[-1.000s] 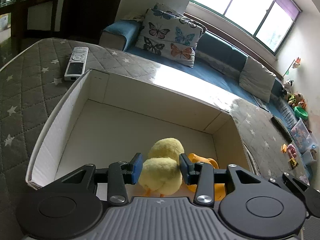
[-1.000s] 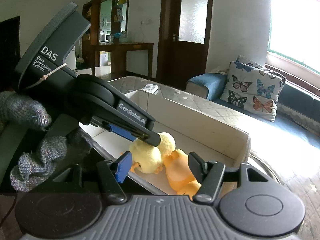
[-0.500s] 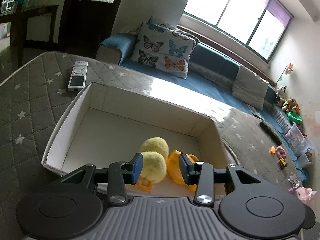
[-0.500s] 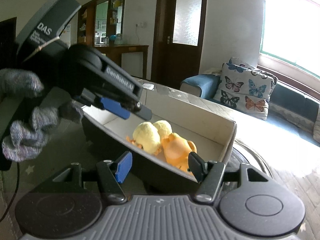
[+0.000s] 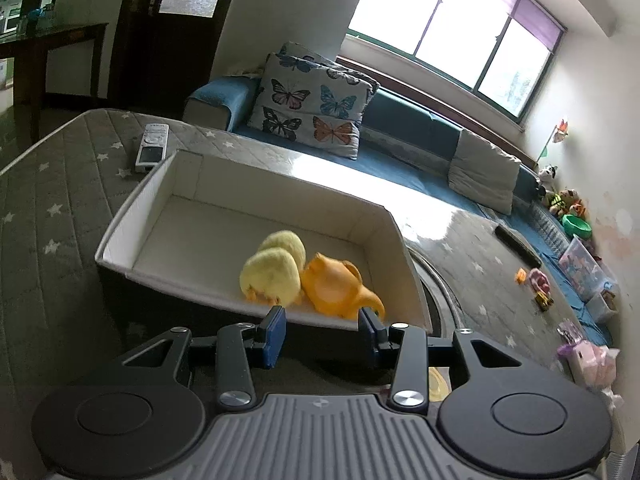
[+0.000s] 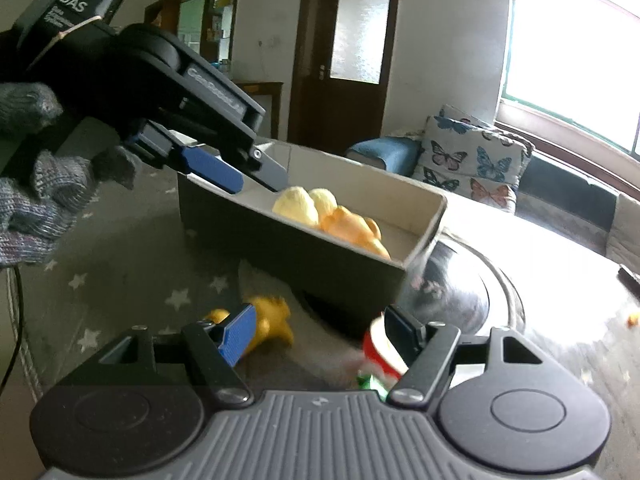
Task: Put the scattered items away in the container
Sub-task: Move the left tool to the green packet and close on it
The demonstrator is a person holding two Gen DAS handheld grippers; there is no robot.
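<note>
The container (image 5: 132, 216) is a white-lined box with dark outer walls on the grey star mat. Inside it lie a yellow plush chick (image 5: 272, 276) and an orange toy (image 5: 336, 288), side by side near the front wall. My left gripper (image 5: 322, 330) hangs open just in front of that wall, with nothing between its fingers. In the right wrist view it shows as the left gripper (image 6: 248, 172) over the box's left end. My right gripper (image 6: 320, 332) is low over the mat, jaws opening. A blurred yellow toy (image 6: 272, 316) lies by its left finger, and a red-and-white item (image 6: 378, 350) by its right finger.
A white remote (image 5: 152, 148) lies behind the box. A shiny round metal object (image 6: 452, 292) sits against the box's right end. Small toys (image 5: 536, 280) and a dark remote (image 5: 518, 246) lie on the mat at the right. A blue sofa with a butterfly pillow (image 5: 316, 108) runs behind.
The left gripper has drawn back out of the box, leaving the chick inside. The right gripper has also pulled back and dipped toward the mat, and its jaws stand wider.
</note>
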